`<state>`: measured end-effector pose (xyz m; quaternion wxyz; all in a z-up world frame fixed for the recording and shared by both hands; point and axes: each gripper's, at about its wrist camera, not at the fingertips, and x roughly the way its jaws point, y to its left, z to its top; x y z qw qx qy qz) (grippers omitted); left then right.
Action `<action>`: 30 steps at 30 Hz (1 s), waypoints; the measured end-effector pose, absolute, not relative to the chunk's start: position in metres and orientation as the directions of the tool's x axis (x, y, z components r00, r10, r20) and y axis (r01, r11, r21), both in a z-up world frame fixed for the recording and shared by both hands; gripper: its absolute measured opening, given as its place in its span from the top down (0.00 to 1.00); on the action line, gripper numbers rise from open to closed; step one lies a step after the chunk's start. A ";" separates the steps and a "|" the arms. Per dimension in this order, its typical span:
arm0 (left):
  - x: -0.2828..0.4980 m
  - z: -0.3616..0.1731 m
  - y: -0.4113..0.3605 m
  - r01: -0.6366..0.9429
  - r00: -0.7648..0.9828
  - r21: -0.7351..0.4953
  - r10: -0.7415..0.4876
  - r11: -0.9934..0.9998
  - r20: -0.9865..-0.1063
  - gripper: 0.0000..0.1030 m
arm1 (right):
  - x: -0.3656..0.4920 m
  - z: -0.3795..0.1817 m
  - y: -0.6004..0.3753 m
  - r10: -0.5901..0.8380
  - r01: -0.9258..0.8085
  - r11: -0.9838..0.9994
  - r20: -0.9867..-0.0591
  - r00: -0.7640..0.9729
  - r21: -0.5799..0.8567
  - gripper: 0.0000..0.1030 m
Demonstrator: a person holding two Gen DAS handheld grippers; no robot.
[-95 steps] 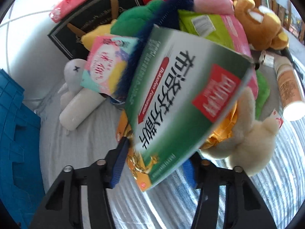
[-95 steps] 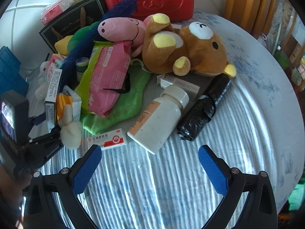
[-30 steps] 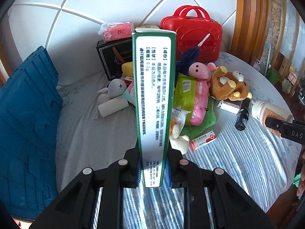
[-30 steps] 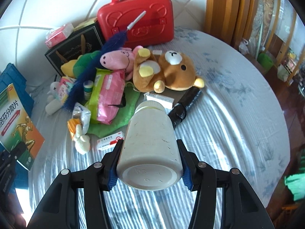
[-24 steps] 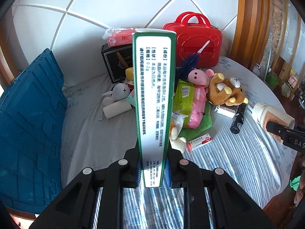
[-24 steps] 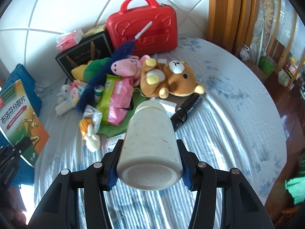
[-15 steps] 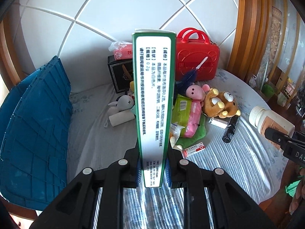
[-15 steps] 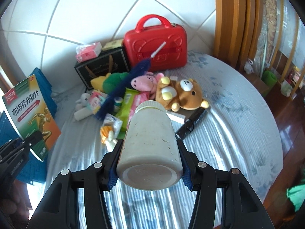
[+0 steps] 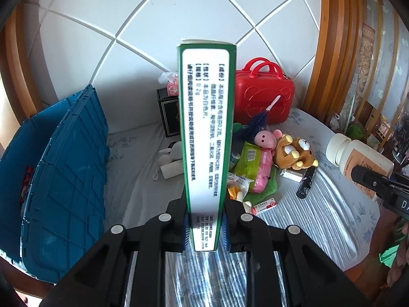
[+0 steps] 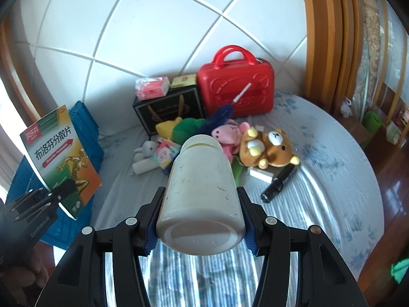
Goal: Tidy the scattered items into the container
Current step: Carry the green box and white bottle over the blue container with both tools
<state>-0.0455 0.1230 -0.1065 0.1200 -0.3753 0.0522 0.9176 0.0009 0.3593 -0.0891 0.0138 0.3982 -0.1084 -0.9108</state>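
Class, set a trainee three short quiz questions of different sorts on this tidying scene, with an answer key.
1. What does the left gripper hold?
2. True or false: the white bottle lies on the bed.
3. The blue crate stands on which side of the left wrist view: A left, B right, C centre?

Key:
1. The green medicine box, clamped edge-on between the jaws.
2. False; the right gripper grips it in the air.
3. A.

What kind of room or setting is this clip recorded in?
Most likely a lived-in home, not a lab. A round table under a pale patterned cloth stands against a white tiled wall with wooden trim beside it. Plush toys such as a brown bear lie among medicine packs, beside a red case.
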 end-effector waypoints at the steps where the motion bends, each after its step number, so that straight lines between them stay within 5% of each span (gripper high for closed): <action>1: -0.045 -0.104 0.118 -0.254 -0.694 0.006 0.178 -0.967 -0.697 0.82 | 0.001 -0.087 0.354 -0.118 -0.055 -0.976 -0.721 -0.682 0.211 0.50; 30: -0.032 -0.016 -0.079 -0.071 -0.800 -0.084 0.107 -0.994 -0.590 0.82 | -0.015 -0.014 0.163 -0.252 0.177 -0.968 -0.664 -0.704 0.180 0.50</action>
